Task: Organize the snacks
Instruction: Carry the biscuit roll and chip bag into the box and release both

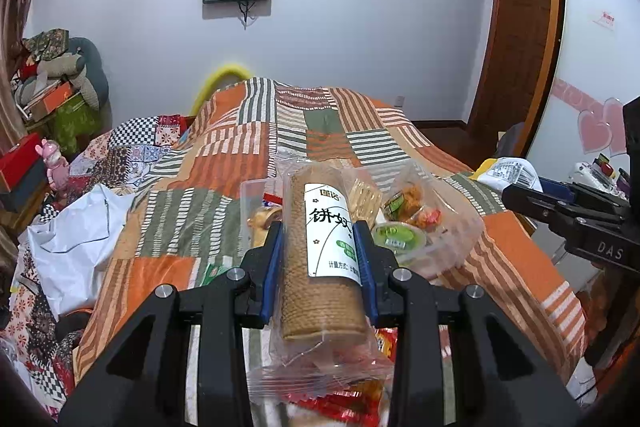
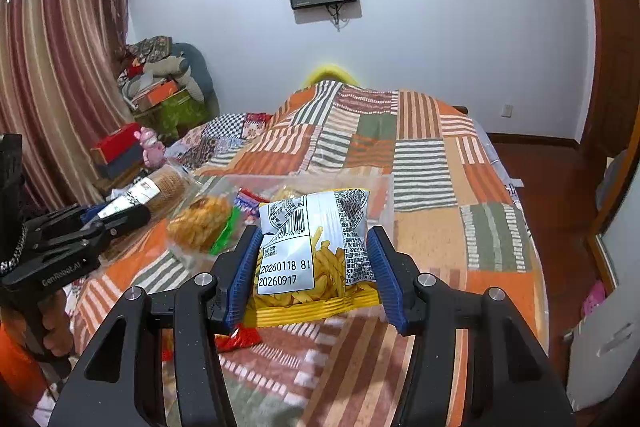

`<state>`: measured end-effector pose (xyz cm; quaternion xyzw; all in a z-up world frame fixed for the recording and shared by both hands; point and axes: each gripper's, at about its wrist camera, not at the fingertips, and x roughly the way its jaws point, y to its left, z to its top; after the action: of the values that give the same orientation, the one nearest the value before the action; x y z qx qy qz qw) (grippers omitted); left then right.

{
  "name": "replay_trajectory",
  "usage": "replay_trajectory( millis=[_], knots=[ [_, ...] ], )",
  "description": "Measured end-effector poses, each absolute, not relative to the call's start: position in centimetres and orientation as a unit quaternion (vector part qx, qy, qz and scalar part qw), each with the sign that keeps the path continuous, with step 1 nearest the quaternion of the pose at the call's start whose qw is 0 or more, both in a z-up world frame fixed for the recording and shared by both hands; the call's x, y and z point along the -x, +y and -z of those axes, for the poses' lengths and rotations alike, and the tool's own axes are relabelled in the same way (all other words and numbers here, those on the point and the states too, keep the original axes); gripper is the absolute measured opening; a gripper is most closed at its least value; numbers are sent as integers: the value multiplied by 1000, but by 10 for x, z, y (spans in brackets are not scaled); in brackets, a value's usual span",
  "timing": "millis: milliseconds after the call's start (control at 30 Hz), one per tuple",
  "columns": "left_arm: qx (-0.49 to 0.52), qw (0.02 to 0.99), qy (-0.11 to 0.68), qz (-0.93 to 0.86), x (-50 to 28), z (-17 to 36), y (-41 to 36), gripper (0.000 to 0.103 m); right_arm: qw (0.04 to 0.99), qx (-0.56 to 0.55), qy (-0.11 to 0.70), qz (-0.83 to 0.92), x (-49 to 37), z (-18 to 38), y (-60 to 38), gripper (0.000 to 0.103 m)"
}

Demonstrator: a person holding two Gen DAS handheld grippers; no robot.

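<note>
A roll of biscuits (image 1: pixel 320 255) in clear wrap is seen lengthwise between the blue pads of the left gripper (image 1: pixel 320 251); both pads (image 1: pixel 274 263) are pressed to its sides, so the jaws are closed narrowly on it, and the roll is held clear of the patchwork bedspread (image 1: pixel 224 163). Just beyond it a clear plastic tub (image 1: pixel 452 227) of mixed snacks is seen on the bed; loose red wrappers (image 1: pixel 352 399) lie below the gripper. In the right wrist view a packet of potato sticks (image 2: pixel 316 247) – printed back upward, yellow seam nearest the camera – is clamped between the pads of the right gripper (image 2: pixel 316 267); the tub (image 2: pixel 384 195) lies directly behind it – the packet is held above the bedspread (image 2: pixel 432 155).
</note>
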<state>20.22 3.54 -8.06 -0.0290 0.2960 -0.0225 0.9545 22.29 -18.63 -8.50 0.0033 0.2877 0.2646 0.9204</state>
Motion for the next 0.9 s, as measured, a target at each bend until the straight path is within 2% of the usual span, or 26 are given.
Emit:
replay_trajectory(
  millis=[500,900],
  knots=[
    [66,935,347,37,-276,107,24,33,914,1,299,-275,-257,96,-172,51],
    [44,923,382,15,-312,130,15,34,896,20,333,-292,-289,118,-145,51]
  ],
)
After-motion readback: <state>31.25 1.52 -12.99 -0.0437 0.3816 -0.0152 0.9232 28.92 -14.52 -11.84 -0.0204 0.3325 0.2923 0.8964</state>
